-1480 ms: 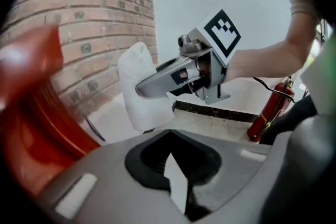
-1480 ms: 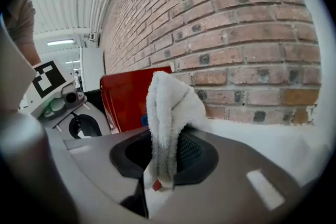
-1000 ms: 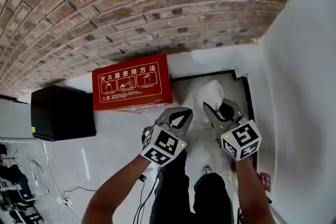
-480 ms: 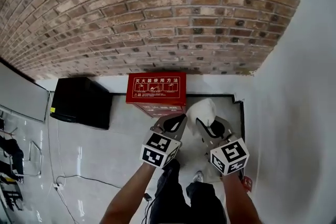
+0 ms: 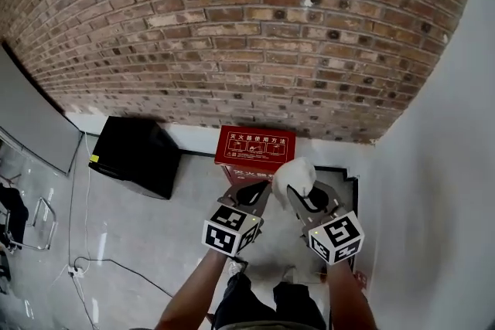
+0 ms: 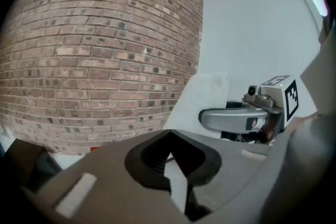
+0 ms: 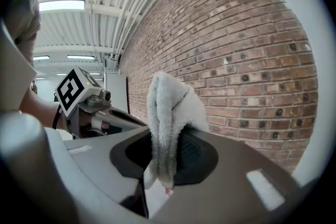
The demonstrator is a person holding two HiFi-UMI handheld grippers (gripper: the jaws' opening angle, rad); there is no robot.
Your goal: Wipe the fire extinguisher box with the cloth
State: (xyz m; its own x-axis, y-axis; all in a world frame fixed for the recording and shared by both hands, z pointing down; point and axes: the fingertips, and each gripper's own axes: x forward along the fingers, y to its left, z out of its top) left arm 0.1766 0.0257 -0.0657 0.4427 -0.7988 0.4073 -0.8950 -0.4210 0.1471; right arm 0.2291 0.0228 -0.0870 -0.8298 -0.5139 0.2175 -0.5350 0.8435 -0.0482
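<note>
The red fire extinguisher box [image 5: 254, 147] stands on the floor against the foot of the brick wall, far below my hands. My right gripper [image 5: 300, 191] is held in the air above and to the right of the box, shut on a white cloth [image 5: 295, 175]. In the right gripper view the cloth [image 7: 169, 105] sticks up in a folded bunch between the jaws [image 7: 164, 136]. My left gripper [image 5: 265, 187] hangs beside it, shut with nothing in it; its tips [image 6: 169, 134] meet. The cloth [image 6: 203, 93] also shows in the left gripper view.
A black box [image 5: 135, 154] sits on the floor left of the red box. The brick wall [image 5: 255, 27] fills the far side and a white wall [image 5: 433, 189] closes the right. A cable [image 5: 116, 270] trails across the grey floor at lower left.
Both grippers have risen together, the right one still with the cloth. The red box and black box now look smaller and farther below, and more brick wall shows.
</note>
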